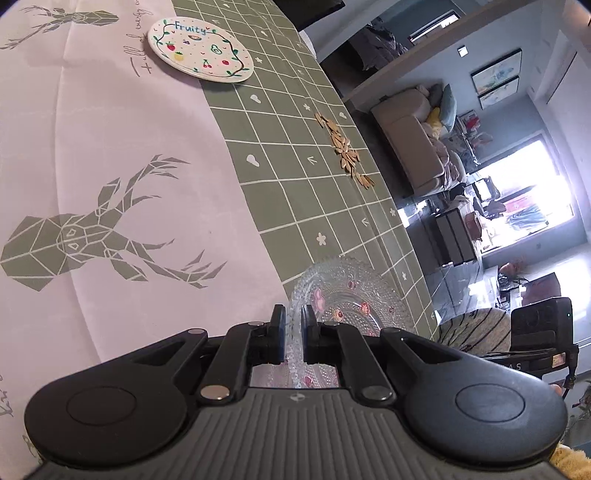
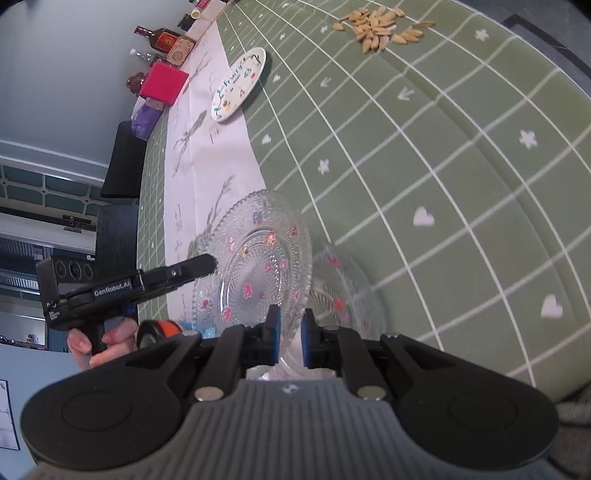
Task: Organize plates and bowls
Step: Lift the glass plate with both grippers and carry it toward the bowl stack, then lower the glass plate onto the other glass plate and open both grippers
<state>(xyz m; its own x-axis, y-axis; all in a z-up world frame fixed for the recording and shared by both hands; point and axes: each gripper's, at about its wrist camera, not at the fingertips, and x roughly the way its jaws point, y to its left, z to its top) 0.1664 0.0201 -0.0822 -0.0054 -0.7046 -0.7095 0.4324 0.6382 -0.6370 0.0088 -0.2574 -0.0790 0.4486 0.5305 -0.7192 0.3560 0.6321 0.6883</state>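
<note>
Gripping 1 glass plate (image 2: 255, 266) each by the rim, left fingers (image 1: 273, 332) and right fingers (image 2: 272, 334) are hiding both plates' near edges; the second plate (image 2: 343, 295) is blurring beyond.

Table dressings, scattered seeds and clutter at the far end

A green gridded tablecloth (image 2: 424, 155) is overlaid by a pale runner (image 1: 110, 147) printed with a deer head (image 1: 85, 251). A heap of seeds (image 2: 380, 26) is strewn on the green cloth. A pink box (image 2: 164, 83) and a dark bottle (image 2: 159, 37) are seen by the wall; a sofa (image 1: 410, 144) is seen beyond.
</note>
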